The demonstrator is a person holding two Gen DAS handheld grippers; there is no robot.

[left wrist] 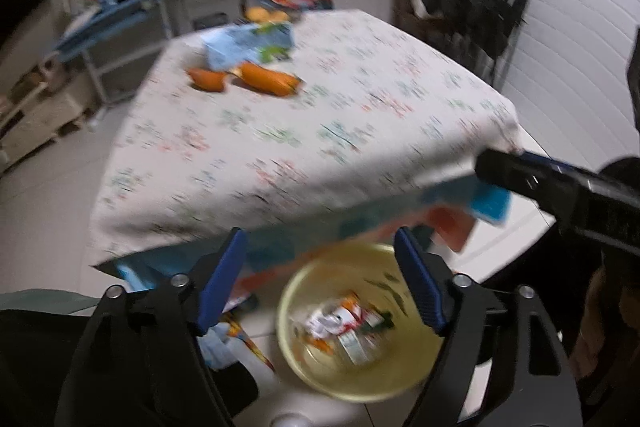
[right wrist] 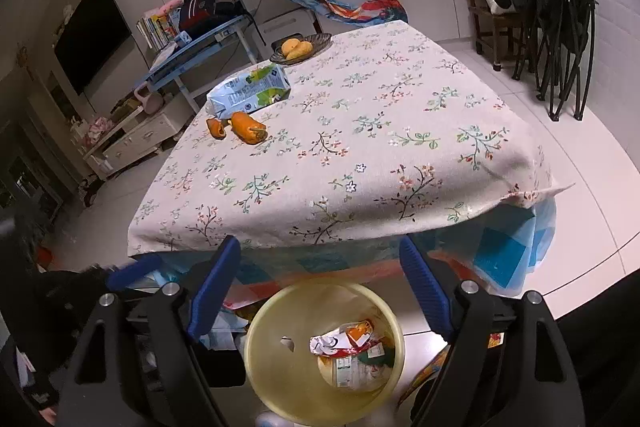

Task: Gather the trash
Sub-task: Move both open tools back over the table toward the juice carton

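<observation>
Left wrist view, blurred. Left gripper (left wrist: 320,283) at the bottom of the frame, jaws wide apart with nothing between the blue pads (left wrist: 222,283). Yellow bin (left wrist: 304,367) low in the frame, seen in the gap between the jaws and nearer the right-hand one, holding crumpled wrappers (left wrist: 344,323). Above it, the worktop (left wrist: 304,131) under a flowered cloth, filling the middle of the frame. On the cloth at upper left, well apart from the jaws: two orange peel pieces (left wrist: 256,79) and, just behind them, a blue-and-green carton (left wrist: 248,45) lying on its side. At the right edge, reaching in from the right, a dark arm of the other gripper with a blue pad.

Right wrist view, sharp. Right gripper (right wrist: 320,287) at the bottom, jaws likewise wide and empty. Yellow bin (right wrist: 276,379) below and between them at bottom centre, wrappers (right wrist: 348,347) heaped on its right side. Worktop (right wrist: 360,147) above, with the orange peel (right wrist: 240,127) at upper left of centre, the carton (right wrist: 252,93) just beyond it, and a dark dish of yellow fruit (right wrist: 300,47) at the far edge. At lower left, a blue pad (right wrist: 134,269) of the other gripper, just beside the left-hand jaw. Folded black chairs (right wrist: 560,27) at upper right.
</observation>
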